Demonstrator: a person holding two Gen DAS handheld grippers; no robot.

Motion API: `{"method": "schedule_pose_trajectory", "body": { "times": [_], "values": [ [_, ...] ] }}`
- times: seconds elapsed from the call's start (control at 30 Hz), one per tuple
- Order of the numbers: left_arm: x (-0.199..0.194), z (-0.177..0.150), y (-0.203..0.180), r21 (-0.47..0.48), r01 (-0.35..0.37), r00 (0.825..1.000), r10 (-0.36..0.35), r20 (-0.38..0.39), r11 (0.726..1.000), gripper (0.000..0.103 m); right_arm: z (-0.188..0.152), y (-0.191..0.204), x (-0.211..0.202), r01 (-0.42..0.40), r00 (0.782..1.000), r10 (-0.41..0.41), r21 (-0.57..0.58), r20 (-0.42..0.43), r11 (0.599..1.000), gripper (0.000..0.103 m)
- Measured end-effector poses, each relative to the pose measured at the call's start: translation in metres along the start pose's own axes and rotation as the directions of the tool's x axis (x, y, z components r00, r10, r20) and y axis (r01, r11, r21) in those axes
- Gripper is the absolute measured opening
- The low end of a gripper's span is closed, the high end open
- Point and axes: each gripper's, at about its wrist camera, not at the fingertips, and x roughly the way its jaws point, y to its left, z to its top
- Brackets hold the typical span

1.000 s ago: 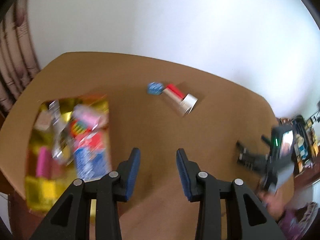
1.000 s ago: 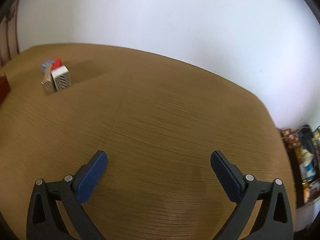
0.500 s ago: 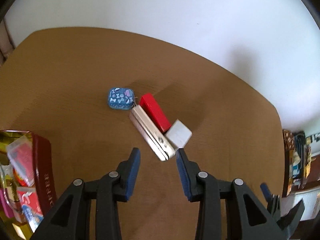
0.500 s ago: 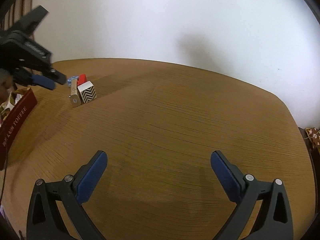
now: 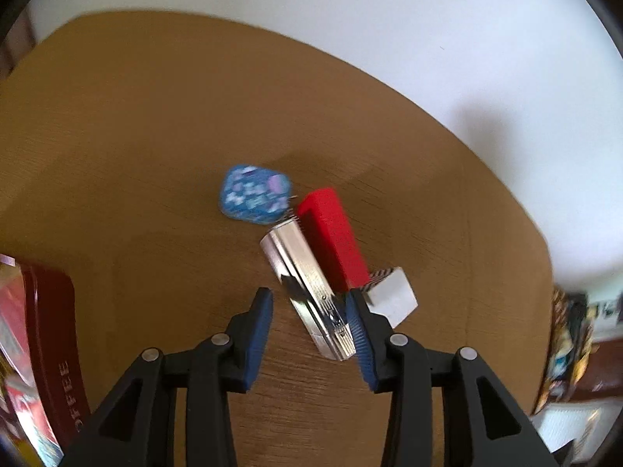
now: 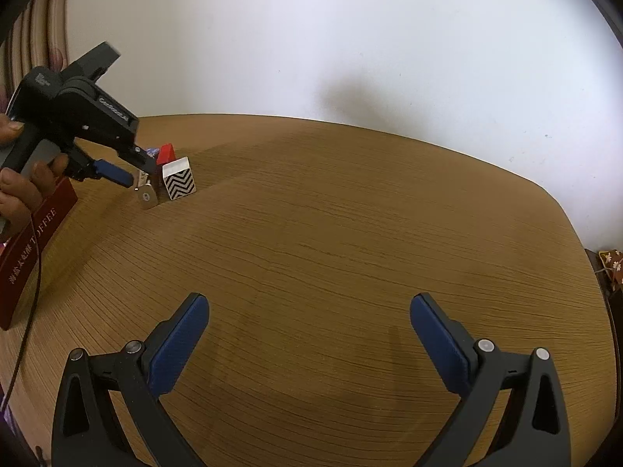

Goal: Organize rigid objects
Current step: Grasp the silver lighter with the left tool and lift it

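Note:
A long silver metal case (image 5: 307,288) lies on the brown table (image 5: 136,136) beside a red box (image 5: 335,237), a blue patterned tin (image 5: 255,192) and a small white cube with zigzag sides (image 5: 391,299). My left gripper (image 5: 309,307) is open, and the near end of the silver case lies between its fingers, close to the right finger. In the right wrist view the left gripper (image 6: 134,173) hovers over the same cluster, with the zigzag cube (image 6: 179,183) beside it. My right gripper (image 6: 307,330) is wide open and empty above bare table.
A dark red toffee tin (image 5: 50,330) filled with colourful packets stands at the left; it also shows in the right wrist view (image 6: 35,241). A white wall lies behind the table. Cluttered shelves (image 5: 568,334) stand past the table's right edge.
My left gripper has swung from the toffee tin toward the cluster and come down, so the silver case now lies between its fingers. The right gripper stayed open, its view turning left.

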Motion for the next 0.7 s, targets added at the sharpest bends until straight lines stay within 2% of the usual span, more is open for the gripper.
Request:
{"method": "schedule_pose_trajectory", "body": {
  "times": [0.07, 0.13, 0.2, 0.27, 0.33, 0.4, 0.43, 0.47, 0.57, 0.7],
  "values": [
    [-0.004, -0.004, 0.01, -0.046, 0.01, 1.0, -0.01, -0.003, 0.999, 0.041, 0.0, -0.001, -0.002, -0.001, 1.0, 0.001, 0.001, -0.003, 1.0, 0.102],
    [-0.006, -0.006, 0.015, -0.049, -0.004, 1.0, 0.004, 0.012, 0.999, 0.041, 0.001, -0.001, -0.001, -0.002, 1.0, 0.002, 0.001, -0.006, 1.0, 0.102],
    [-0.006, -0.006, 0.013, -0.025, -0.032, 0.999, 0.033, 0.031, 0.999, 0.041, -0.001, 0.0, -0.003, 0.0, 1.0, 0.0, 0.005, -0.01, 1.0, 0.102],
    [0.0, -0.003, 0.009, -0.003, -0.094, 0.995, 0.094, 0.041, 0.996, 0.041, -0.001, 0.0, -0.002, -0.003, 1.0, 0.003, 0.008, -0.024, 1.0, 0.102],
    [0.01, -0.003, 0.006, 0.018, -0.116, 0.993, 0.116, 0.02, 0.993, 0.036, -0.001, 0.0, 0.0, -0.005, 0.999, 0.006, 0.007, -0.039, 1.0, 0.102],
    [0.01, -0.005, -0.001, 0.058, -0.143, 0.989, 0.14, 0.055, 0.988, 0.035, -0.001, 0.001, 0.001, -0.004, 0.999, 0.005, 0.007, -0.042, 1.0, 0.102],
    [0.011, -0.005, -0.003, 0.075, -0.144, 0.989, 0.141, 0.054, 0.987, 0.025, -0.002, 0.001, 0.001, -0.004, 0.999, 0.004, 0.007, -0.042, 1.0, 0.102],
    [0.013, -0.006, -0.005, 0.087, -0.145, 0.989, 0.141, 0.053, 0.986, 0.021, -0.002, 0.001, 0.001, -0.004, 0.999, 0.004, 0.007, -0.043, 1.0, 0.102],
    [0.013, -0.01, -0.007, 0.099, -0.171, 0.983, 0.163, 0.08, 0.98, 0.021, -0.003, 0.001, 0.001, -0.01, 0.999, 0.01, 0.007, -0.05, 1.0, 0.102],
    [0.004, -0.037, -0.008, 0.137, -0.2, 0.976, 0.186, 0.111, 0.97, 0.02, -0.003, 0.001, 0.0, -0.019, 0.998, 0.02, 0.015, -0.052, 1.0, 0.102]
  ]
}}
